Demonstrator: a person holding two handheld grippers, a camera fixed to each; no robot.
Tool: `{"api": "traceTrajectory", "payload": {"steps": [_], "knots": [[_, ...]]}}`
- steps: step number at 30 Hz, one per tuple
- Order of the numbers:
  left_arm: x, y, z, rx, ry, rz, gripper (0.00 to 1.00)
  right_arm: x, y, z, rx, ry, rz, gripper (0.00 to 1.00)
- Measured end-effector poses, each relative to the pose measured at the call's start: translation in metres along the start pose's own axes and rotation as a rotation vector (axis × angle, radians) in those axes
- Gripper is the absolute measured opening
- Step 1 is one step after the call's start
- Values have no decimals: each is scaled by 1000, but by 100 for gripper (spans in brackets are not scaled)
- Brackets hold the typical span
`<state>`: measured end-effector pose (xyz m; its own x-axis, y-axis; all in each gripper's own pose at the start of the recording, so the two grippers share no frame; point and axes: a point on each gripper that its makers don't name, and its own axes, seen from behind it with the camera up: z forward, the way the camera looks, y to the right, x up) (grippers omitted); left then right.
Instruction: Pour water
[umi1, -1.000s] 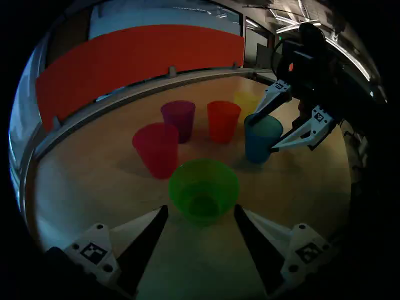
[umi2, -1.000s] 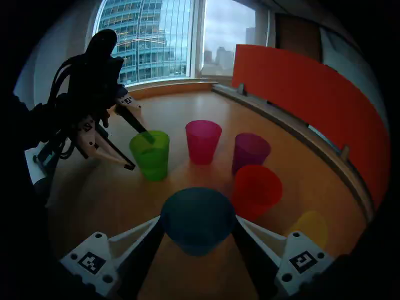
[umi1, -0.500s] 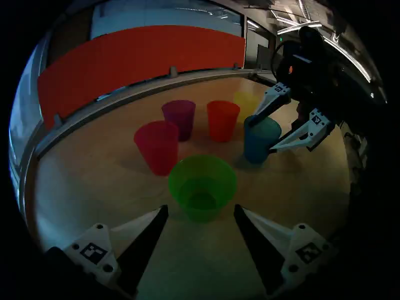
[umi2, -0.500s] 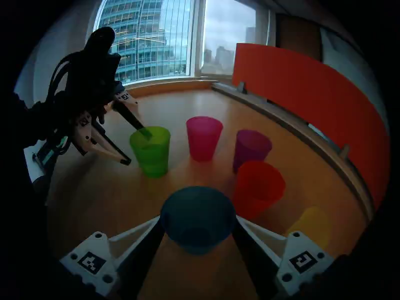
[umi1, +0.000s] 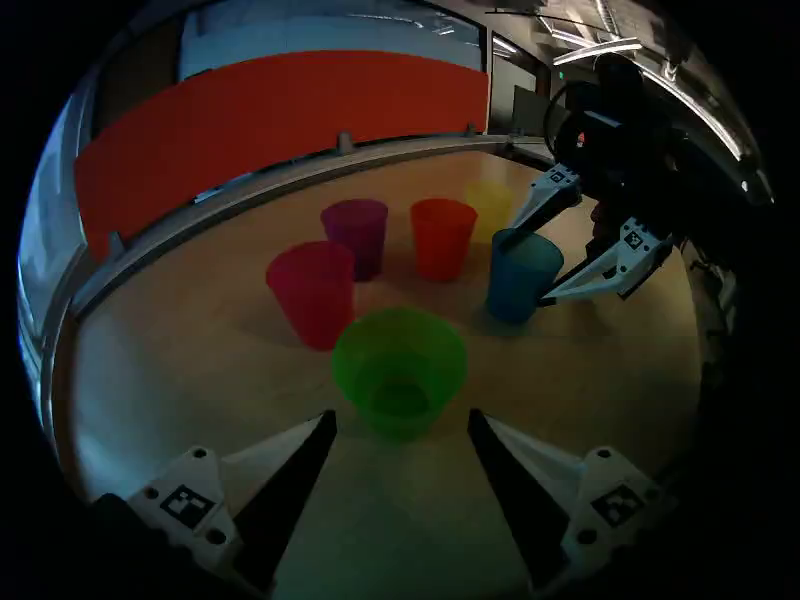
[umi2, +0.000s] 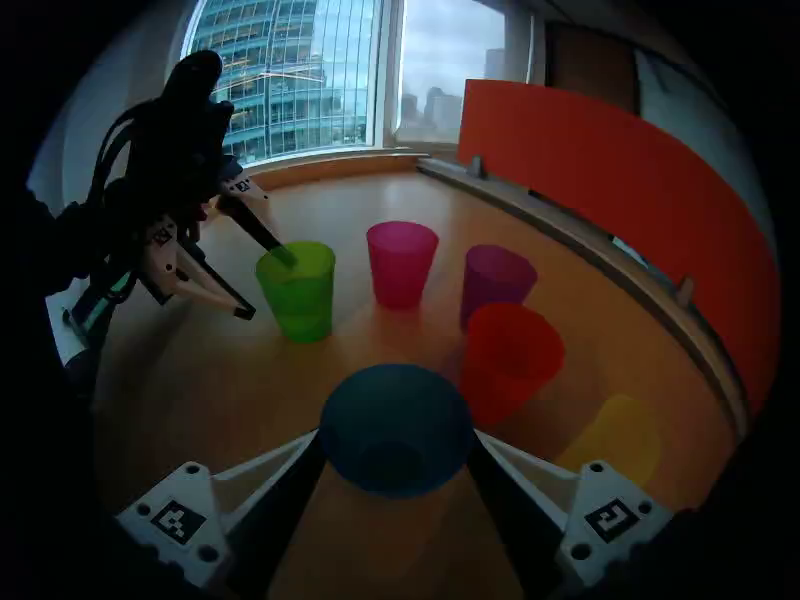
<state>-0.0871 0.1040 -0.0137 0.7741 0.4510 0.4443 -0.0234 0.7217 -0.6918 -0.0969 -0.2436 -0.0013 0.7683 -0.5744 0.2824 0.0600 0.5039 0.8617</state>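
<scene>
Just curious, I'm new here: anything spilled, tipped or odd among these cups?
Nothing stands out. The green cup, pink cup, purple cup, red cup, yellow cup and blue cup are upright; the table shows no spill.

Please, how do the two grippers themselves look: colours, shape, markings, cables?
The left gripper and right gripper each have two white fingers tapering to points, with dark inner faces and a black-and-white square marker near each base. Each body is black, with dark cables.

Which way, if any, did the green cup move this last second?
No. The green cup keeps its place beside the magenta cup, right gripper view.
</scene>
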Motion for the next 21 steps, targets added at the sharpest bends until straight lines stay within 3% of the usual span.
{"api": "traceTrajectory", "payload": {"steps": [9,21], "knots": [[-2,-3,-5,12,-3,-4,98,-4,-1,-6,-1,1,15,100],[-8,-7,-23,50,7,-20,98,-25,7,-34,-53,0,35,100]]}}
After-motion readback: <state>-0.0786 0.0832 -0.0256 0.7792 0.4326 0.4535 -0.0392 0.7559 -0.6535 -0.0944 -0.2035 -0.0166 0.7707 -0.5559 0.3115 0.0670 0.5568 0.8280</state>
